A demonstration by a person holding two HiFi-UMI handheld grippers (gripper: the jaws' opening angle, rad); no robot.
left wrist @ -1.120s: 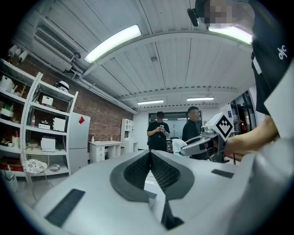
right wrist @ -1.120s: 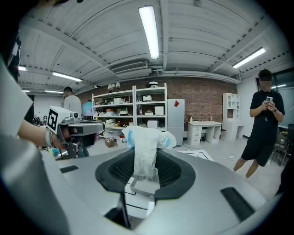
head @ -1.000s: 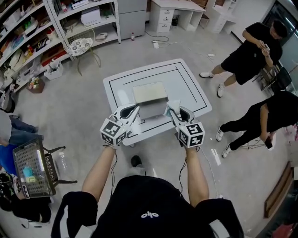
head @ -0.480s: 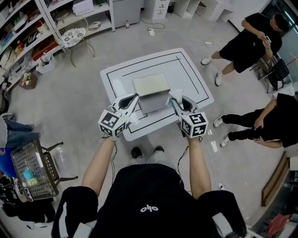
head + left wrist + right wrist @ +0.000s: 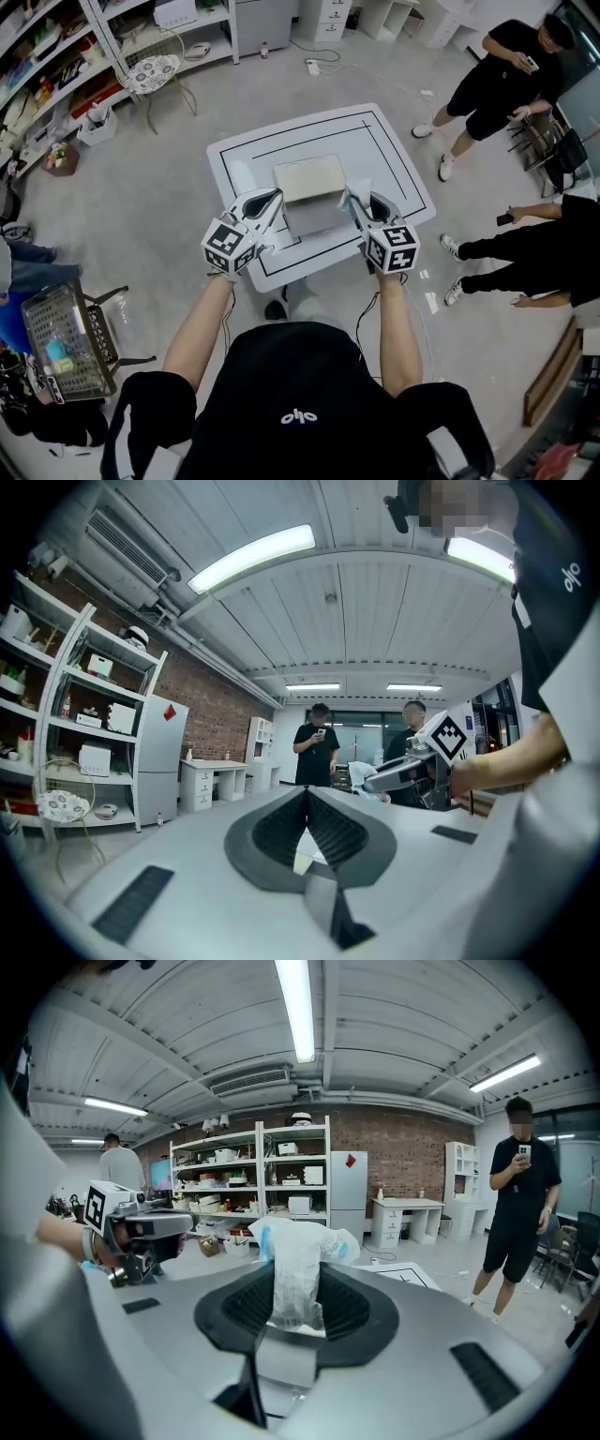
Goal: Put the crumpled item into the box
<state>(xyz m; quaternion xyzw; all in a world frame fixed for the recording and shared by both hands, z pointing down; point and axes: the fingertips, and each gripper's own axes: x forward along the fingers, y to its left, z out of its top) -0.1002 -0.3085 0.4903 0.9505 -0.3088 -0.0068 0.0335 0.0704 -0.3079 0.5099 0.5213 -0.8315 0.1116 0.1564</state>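
A grey box [image 5: 309,178] stands in the middle of a white table [image 5: 375,150] marked with black lines. My right gripper [image 5: 355,202] is at the box's right side, shut on a crumpled white and blue item [image 5: 354,191]. In the right gripper view the crumpled item [image 5: 298,1241] sticks up from between the dark pads of the right gripper [image 5: 297,1288]. My left gripper [image 5: 273,197] is at the box's left side. In the left gripper view the left gripper [image 5: 307,794] has its jaws meeting at the tip with nothing between them.
Storage shelves [image 5: 56,84] line the far left, with a round patterned chair [image 5: 155,70] near them. A wire basket cart [image 5: 61,342] stands at the left. Two people in black [image 5: 497,75] [image 5: 544,253] are right of the table.
Both grippers have moved forward along the sides of the box, and I stand closer to the table. The crumpled item stays in the right gripper. The people on the right have shifted.
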